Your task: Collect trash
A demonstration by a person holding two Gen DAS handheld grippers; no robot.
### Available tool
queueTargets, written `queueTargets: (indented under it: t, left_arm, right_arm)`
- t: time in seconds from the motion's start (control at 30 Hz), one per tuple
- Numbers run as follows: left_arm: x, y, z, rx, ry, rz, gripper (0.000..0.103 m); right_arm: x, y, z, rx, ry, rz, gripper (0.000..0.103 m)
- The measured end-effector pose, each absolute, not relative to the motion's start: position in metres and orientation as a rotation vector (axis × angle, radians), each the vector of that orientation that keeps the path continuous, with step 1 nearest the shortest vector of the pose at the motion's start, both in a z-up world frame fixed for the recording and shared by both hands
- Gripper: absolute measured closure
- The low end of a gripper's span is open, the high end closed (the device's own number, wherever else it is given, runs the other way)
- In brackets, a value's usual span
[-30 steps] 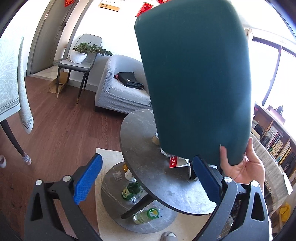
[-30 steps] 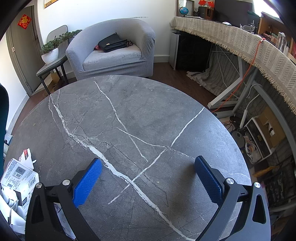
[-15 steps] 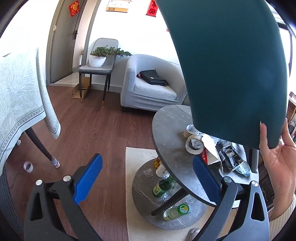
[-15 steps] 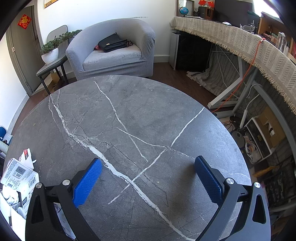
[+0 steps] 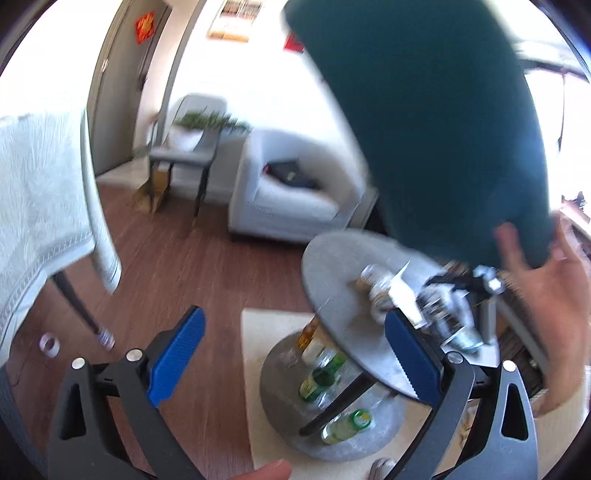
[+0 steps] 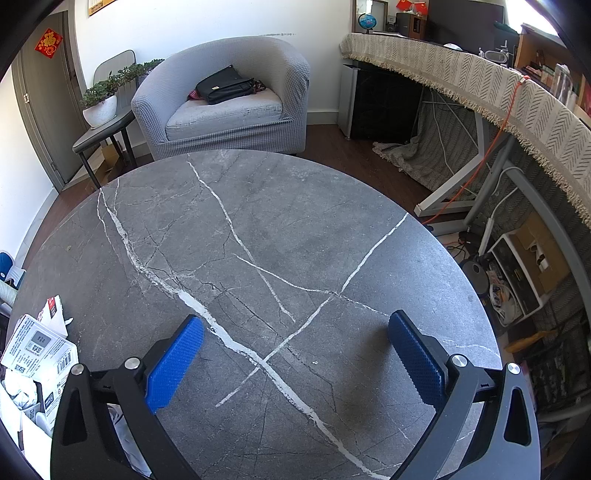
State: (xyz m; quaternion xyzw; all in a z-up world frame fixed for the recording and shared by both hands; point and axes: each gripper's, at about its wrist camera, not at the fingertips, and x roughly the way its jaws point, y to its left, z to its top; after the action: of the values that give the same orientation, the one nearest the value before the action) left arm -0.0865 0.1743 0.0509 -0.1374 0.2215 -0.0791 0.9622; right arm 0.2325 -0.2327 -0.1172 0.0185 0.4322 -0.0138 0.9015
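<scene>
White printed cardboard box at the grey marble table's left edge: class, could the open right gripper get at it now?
Probably yes: the white printed cardboard box lies beside the open right gripper, with bare grey marble table between them.

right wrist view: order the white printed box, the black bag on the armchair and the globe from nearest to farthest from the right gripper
From the right gripper, open over the marble table:
1. White printed box, at the table's left edge, close beside the left finger.
2. Black bag, on the grey armchair's seat beyond the table.
3. Globe, on the far cloth-covered desk against the back wall.
</scene>
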Motion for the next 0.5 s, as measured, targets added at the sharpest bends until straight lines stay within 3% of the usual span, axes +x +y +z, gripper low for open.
queueTargets:
  t: [0.13,0.23,0.37,0.5]
  left_arm:
    - [-0.145,0.204,0.095,-0.244,0.189,-0.225,0.003]
    - [-0.165,0.218,0.106,-0.224,0.119,-0.197,0.003]
    - [-0.155,0.228,0.100,-0.214,0.189,-0.138,0.003]
    - [-0.118,0.233,0.070,-0.164,0.397,0.039,0.003]
  right_arm:
    - [0.233,-0.232,-0.117,0.038,0.894,-0.028,0.002]
    - [0.233,-0.232,-0.117,0.038,0.894,-0.029,0.002]
    - [0.233,-0.233,-0.117,0.038,0.894,-0.029,0.002]
    - [0.232,-0.232,-0.117,0.038,0.894,-0.029,0.002]
